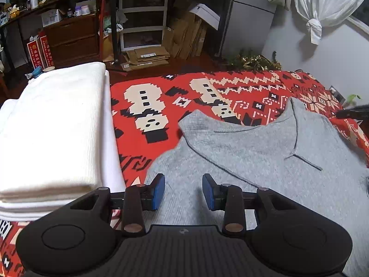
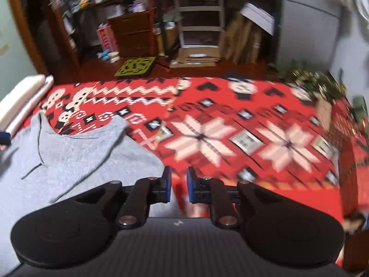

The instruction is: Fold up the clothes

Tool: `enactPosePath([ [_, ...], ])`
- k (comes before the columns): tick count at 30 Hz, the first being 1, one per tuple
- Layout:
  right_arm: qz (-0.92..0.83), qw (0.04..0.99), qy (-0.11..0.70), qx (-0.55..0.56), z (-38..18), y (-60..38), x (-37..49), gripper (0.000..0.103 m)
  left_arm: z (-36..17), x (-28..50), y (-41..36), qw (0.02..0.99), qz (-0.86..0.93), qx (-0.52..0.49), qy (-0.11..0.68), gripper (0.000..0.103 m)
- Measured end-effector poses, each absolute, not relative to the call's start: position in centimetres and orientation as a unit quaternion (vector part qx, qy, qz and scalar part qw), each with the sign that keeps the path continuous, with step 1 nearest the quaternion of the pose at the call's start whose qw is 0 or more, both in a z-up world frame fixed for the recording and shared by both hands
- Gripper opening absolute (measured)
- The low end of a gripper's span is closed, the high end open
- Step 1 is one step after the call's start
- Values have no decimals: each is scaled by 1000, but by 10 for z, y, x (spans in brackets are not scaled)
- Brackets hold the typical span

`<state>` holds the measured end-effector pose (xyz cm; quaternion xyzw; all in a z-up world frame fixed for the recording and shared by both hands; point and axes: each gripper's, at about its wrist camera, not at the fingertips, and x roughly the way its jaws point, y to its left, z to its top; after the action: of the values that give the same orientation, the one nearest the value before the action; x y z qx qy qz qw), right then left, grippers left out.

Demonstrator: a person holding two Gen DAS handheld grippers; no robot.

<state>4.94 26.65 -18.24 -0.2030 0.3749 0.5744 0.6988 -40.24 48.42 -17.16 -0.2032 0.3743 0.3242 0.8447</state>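
Far left in the left wrist view: stack of folded white blankets (image 1: 55, 127), cream one on top, resting on the red patterned blanket (image 1: 147, 152) that covers the bed. Just right of the stack: grey shirt (image 1: 265, 152) spread flat on that blanket, collar end pointing away, nothing gripping it. Above the near part of the shirt: left gripper (image 1: 183, 190), blue pads spread wide apart, holding nothing. Behind the bed: white plastic drawer unit (image 1: 143, 18) with three drawers, contents too dim to tell, and flattened cardboard boxes (image 1: 147, 58) lying on the floor at its foot. Far right edge: dark tip of the right gripper, blurred.

Right wrist view, blurred by motion: grey shirt (image 2: 69, 152) at the left, its right edge running under the left finger. Right gripper (image 2: 179, 185) over the blanket just beside that edge, pads parted by a narrow gap, pinching nothing. Further right: white snowflake motifs on bare red blanket (image 2: 288, 184).
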Motion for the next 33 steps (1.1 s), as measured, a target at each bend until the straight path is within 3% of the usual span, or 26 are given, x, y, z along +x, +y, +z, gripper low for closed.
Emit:
enactPosePath([
  [11, 526, 712, 407, -224, -202, 156, 51, 22, -167, -430, 458, 842, 337, -221, 358, 35],
  [12, 527, 714, 401, -227, -203, 155, 49, 21, -166, -433, 456, 841, 340, -224, 356, 35],
  [14, 529, 716, 388, -238, -204, 155, 42, 1, -163, -439, 452, 839, 346, -229, 352, 35],
  [17, 513, 731, 356, -276, -201, 161, 36, 1, -158, -449, 446, 837, 356, -228, 348, 35],
  [27, 485, 747, 377, -254, -201, 162, 58, 2, -156, -501, 433, 813, 397, -248, 346, 35],
  [29, 487, 752, 378, -231, -198, 156, 57, 15, -161, -515, 433, 804, 409, -255, 348, 35],
  [33, 490, 763, 388, -165, -189, 140, 59, 15, -170, -539, 433, 796, 426, -256, 346, 36],
])
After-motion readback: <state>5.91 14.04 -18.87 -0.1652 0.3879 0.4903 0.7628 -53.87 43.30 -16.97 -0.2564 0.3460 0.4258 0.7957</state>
